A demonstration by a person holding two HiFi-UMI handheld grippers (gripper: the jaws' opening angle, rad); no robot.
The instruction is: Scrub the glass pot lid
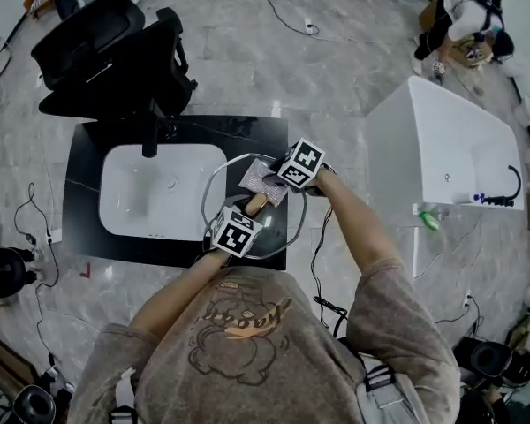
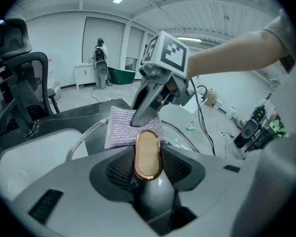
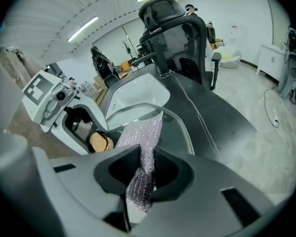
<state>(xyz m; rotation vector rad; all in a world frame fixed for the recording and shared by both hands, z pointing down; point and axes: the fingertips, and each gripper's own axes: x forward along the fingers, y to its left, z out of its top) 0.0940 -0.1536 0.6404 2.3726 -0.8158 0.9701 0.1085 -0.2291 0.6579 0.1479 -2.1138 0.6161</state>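
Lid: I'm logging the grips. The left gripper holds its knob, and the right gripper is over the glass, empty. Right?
Not quite. The right gripper is not empty: its jaws are shut on a silvery pad laid on the glass of the lid, as the right gripper view shows. The left gripper does hold the knob.

No words or numbers can be read anywhere: the left cube (image 1: 238, 234) and right cube (image 1: 301, 164) bear only black-and-white square markers, and the shirt print (image 1: 237, 318) is illegible.
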